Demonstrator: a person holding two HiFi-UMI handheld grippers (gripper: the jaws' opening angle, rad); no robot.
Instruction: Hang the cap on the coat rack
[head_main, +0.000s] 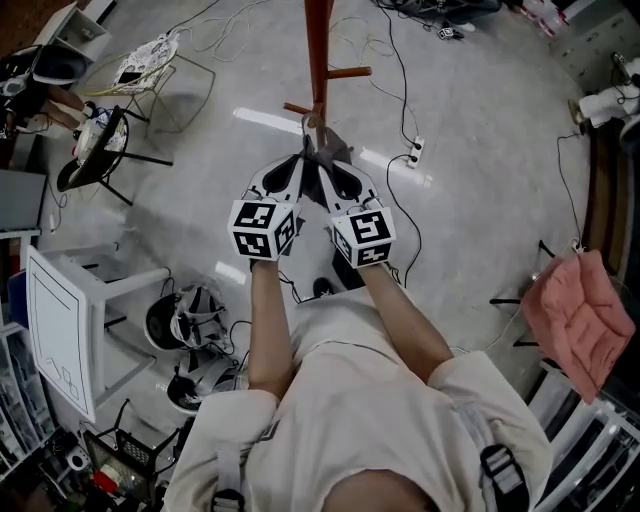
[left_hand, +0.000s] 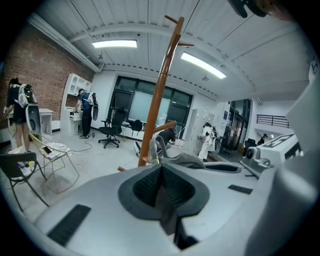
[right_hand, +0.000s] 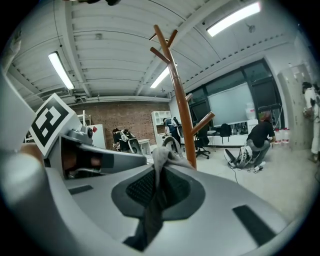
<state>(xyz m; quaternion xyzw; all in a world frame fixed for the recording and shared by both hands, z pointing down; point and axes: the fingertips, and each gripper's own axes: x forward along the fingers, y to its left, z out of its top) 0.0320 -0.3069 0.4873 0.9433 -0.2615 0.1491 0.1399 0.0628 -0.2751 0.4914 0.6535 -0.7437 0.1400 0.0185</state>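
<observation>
A grey cap (head_main: 323, 146) is pinched between my two grippers, held up close to the red-brown wooden coat rack (head_main: 318, 50). My left gripper (head_main: 299, 162) is shut on the cap's left side and my right gripper (head_main: 337, 166) is shut on its right side, tips almost touching. A short peg (head_main: 346, 73) sticks out to the right just above them. In the left gripper view the cap fabric (left_hand: 186, 160) runs into the left gripper (left_hand: 161, 192), with the coat rack (left_hand: 159, 95) straight ahead. In the right gripper view the cap (right_hand: 163, 156) bunches in the right gripper (right_hand: 157, 192) before the coat rack (right_hand: 181, 107).
On the floor below are a wire folding chair (head_main: 150, 68), a black chair (head_main: 96, 150), a white table (head_main: 62, 310), a pink cushion (head_main: 580, 312) at the right, and cables with a power strip (head_main: 415, 152). People (left_hand: 86, 111) stand far off.
</observation>
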